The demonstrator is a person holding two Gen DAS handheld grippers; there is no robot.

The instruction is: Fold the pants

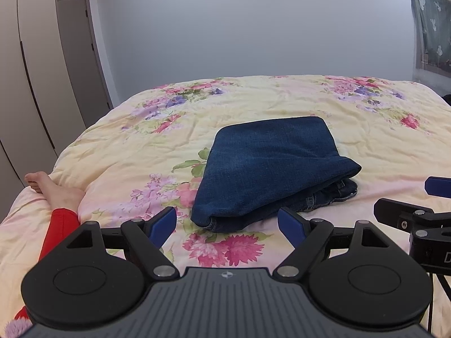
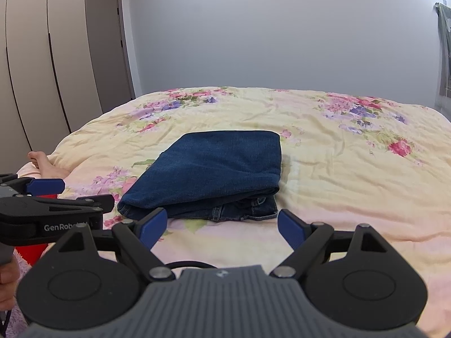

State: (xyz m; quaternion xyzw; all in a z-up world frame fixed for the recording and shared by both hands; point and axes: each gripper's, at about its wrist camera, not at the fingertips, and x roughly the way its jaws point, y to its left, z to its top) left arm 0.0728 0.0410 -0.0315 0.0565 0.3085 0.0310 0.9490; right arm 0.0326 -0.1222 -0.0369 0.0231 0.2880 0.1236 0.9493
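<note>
Folded into a thick dark-denim packet, pants [image 1: 270, 166] on the floral quilt [image 1: 380, 146], long axis running away toward the far wall. Just short of the packet's near edge, left gripper [image 1: 227, 226] with blue pads spread wide, holding nothing, roughly centred on the near-left rolled corner. Likewise wide and empty, right gripper [image 2: 222, 226], just short of the near edge where waistband seams peek out. Both equally near the pants; neither touching. Judged: folding looks finished, only tidying or pulling away left.

Soft, even indoor light; sharp focus; fisheye bending and dark corners.
</note>
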